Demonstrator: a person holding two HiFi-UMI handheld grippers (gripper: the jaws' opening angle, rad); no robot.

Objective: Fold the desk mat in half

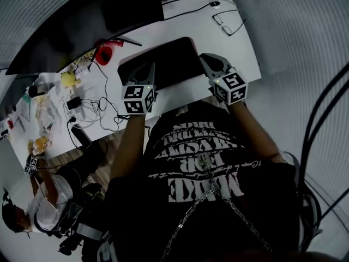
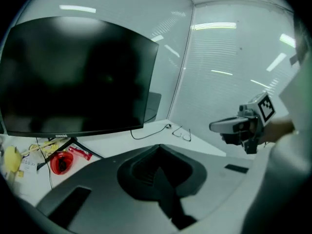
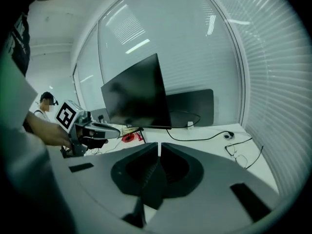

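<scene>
Your left gripper (image 1: 146, 70) hovers closed and empty. The desk mat (image 1: 169, 59) lies flat on the surface (image 1: 232, 53), upper centre. Your right gripper (image 1: 207, 59) is likewise closed on nothing. The fold looks unstarted, with everything left.

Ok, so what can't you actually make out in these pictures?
- Near corners of the desk mat: head view, covered by the left gripper and right gripper.
- Rest of the mat: both gripper views, blocked by each gripper's own jaws.
- Clutter at the desk left end: head view, too small and dim to name.
</scene>
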